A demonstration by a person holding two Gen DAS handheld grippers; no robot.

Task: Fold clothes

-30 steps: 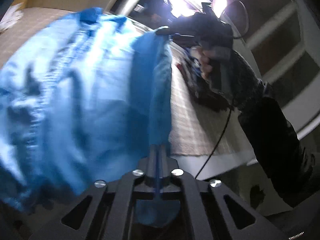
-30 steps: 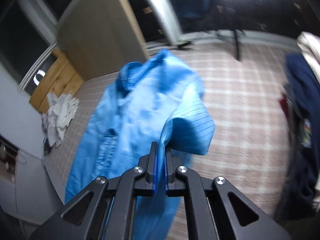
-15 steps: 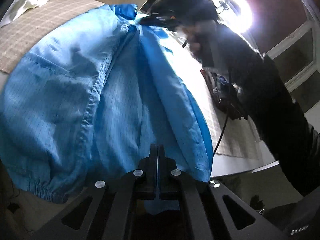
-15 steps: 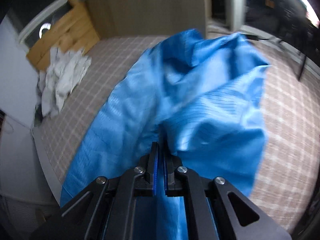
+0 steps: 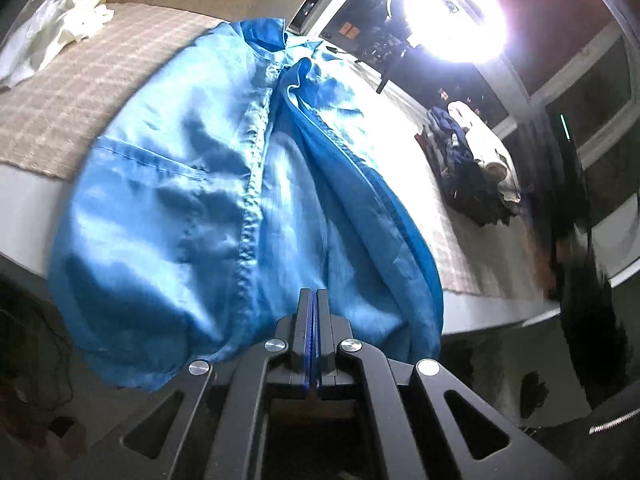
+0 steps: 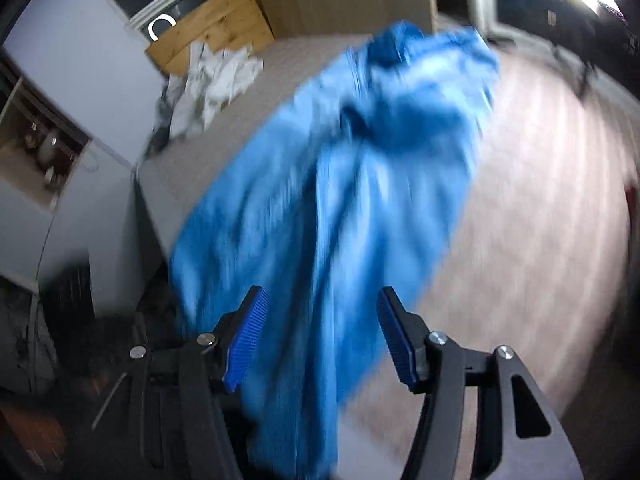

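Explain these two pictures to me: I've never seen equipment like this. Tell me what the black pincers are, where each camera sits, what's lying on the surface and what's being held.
No robot here: a person holds a two-finger gripper in each hand, and a wide-angle camera on each one looks forward along its fingers. That is why black jaws fill the bottom of both pictures.

The left camera shows the left gripper shut on the hem of a blue jacket. The jacket lies spread on a checked cloth covering the table, its lower part hanging over the edge. A white garment lies in the far corner, a pile of dark clothes to the side.

The right camera is blurred. The right gripper has just been opening: its blue pads stand apart and press on nothing, though the jacket still shows between them.
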